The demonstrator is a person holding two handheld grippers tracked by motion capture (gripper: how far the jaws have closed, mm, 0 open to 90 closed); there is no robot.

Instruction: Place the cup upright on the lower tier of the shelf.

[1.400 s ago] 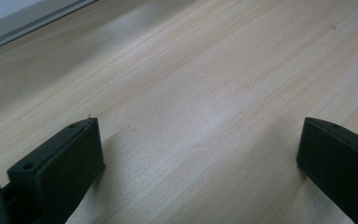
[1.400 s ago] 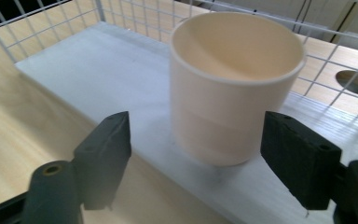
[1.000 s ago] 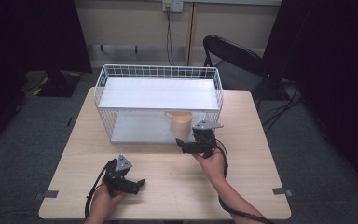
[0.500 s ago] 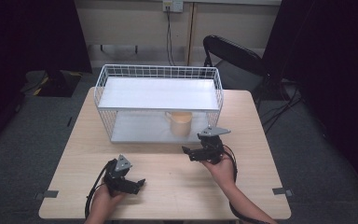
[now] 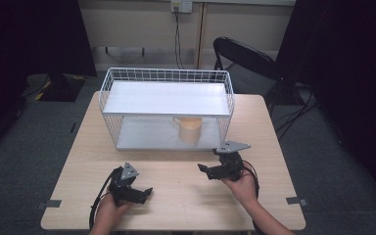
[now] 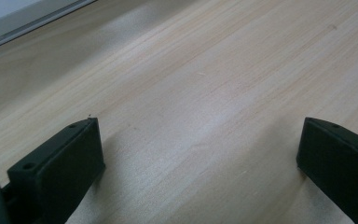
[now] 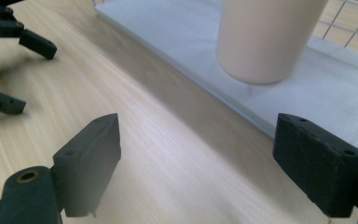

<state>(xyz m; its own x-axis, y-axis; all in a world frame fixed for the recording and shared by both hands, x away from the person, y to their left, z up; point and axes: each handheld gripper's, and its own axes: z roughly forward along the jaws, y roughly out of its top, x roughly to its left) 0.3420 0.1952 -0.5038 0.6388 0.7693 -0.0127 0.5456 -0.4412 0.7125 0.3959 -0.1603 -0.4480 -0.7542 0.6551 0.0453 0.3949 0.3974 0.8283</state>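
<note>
A beige cup (image 5: 189, 129) stands upright on the lower shelf of a white wire rack (image 5: 166, 78) at the table's far middle. My right gripper (image 5: 205, 172) hovers over the wood just in front of the rack's right part, open and empty. In the right gripper view the cup (image 7: 268, 39) rises a short way beyond the open right gripper (image 7: 198, 135), apart from both jaws. My left gripper (image 5: 146, 192) rests low near the front left of the table, open. The left gripper (image 6: 198, 140) has bare wood between its jaws.
The wooden table (image 5: 176, 205) has free room in front of the rack. The rack's lower shelf edge (image 7: 223, 100) lies close ahead of the right jaws. A black folding chair (image 5: 245, 58) stands behind the table's right side.
My right gripper has drawn back from the rack and the cup toward the person, and a little to the right. The left gripper has stayed put.
</note>
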